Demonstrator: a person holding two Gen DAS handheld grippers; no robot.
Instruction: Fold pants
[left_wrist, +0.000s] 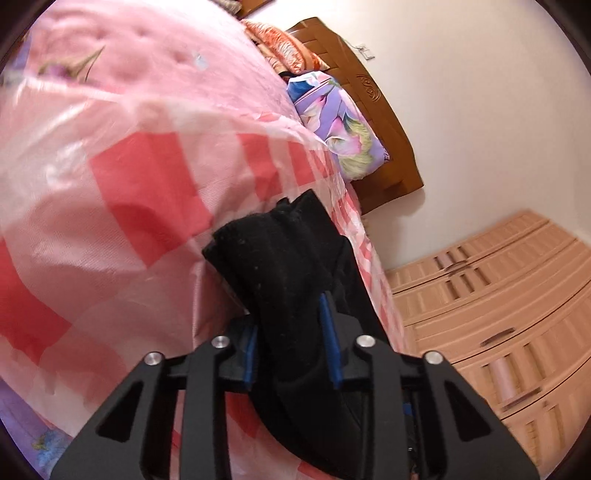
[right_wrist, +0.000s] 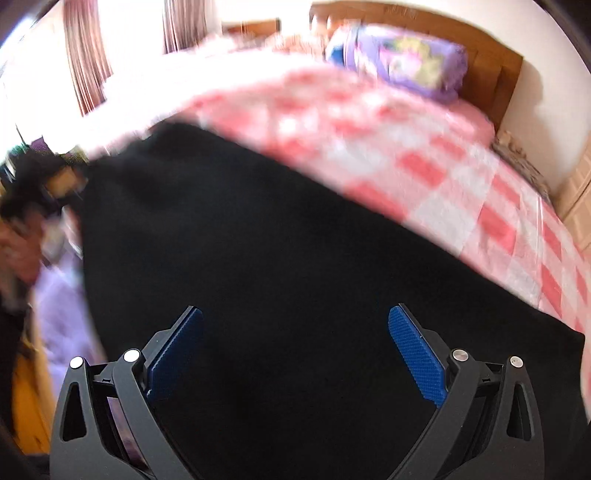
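The left gripper is closed narrow on a bunched wad of the black pants; its blue pads press the cloth from both sides, and the fabric stands up out of the grip and trails down past the fingers. The right gripper stands wide, with nothing between its blue pads; it hangs over the broad black spread of the pants, though whether the fingertips touch the cloth cannot be told.

The pants lie on the pink-and-red checked bedspread, with the edge the left gripper holds close to the side of the bed. Beyond are a floral purple pillow, the wooden headboard and pale cabinet doors.

The main risk, as I judge it, is the left grip itself: it holds a thick, gathered clump rather than a flat hem, so it may have several layers or only a loose fold. Pulling could drag the garment askew or let it slide out of the pads.

The right view is smeared, which suggests haste; closing blind on plain black cloth could miss the matching corner or pinch the bedspread beneath.

With only one side held, a lift would let the free part sag and twist, spoiling the fold line, or slip off the bed's edge.
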